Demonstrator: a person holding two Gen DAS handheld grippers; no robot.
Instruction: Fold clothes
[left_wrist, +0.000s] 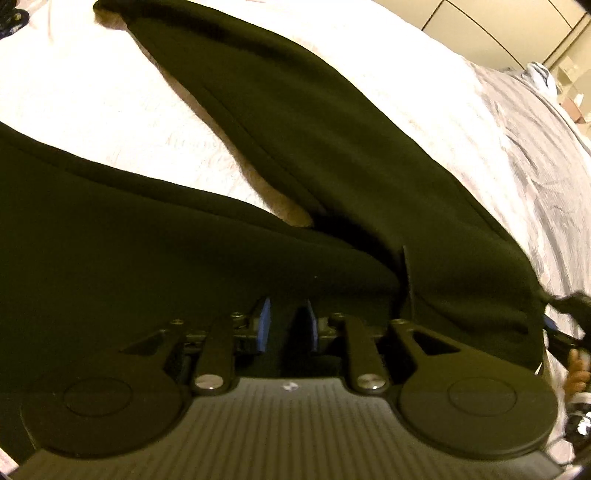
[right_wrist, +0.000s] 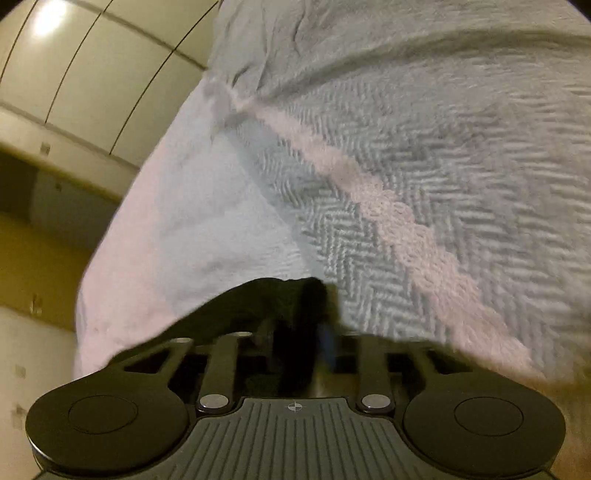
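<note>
Left wrist view shows dark trousers (left_wrist: 295, 155) spread on a pale blanket (left_wrist: 110, 110), the two legs running away from the camera and splitting just ahead of the left gripper (left_wrist: 287, 325), which sits at the waist end. Its blue-padded fingers (left_wrist: 264, 325) stand slightly apart with dark cloth behind them; whether fabric lies between them cannot be told. The cloth looks soft, thick and limp, likely light enough to lift but sure to sag and drag, so a hold at the waistband corners or hems should serve best. At the far right of this view the right gripper (left_wrist: 554, 325) meets the garment's edge beside a grey herringbone throw (left_wrist: 535, 155). In the right wrist view, the right gripper (right_wrist: 306, 339) has its jaws closed on a bunched fold of the trousers (right_wrist: 258, 306), the pinch blurred. Beyond it the herringbone throw (right_wrist: 424, 166) with a pale stripe fills the frame, near the trouser edge; it could probably snag or ride along with any sweep. Cabinet fronts (right_wrist: 74, 92) stand well apart on the left.
</note>
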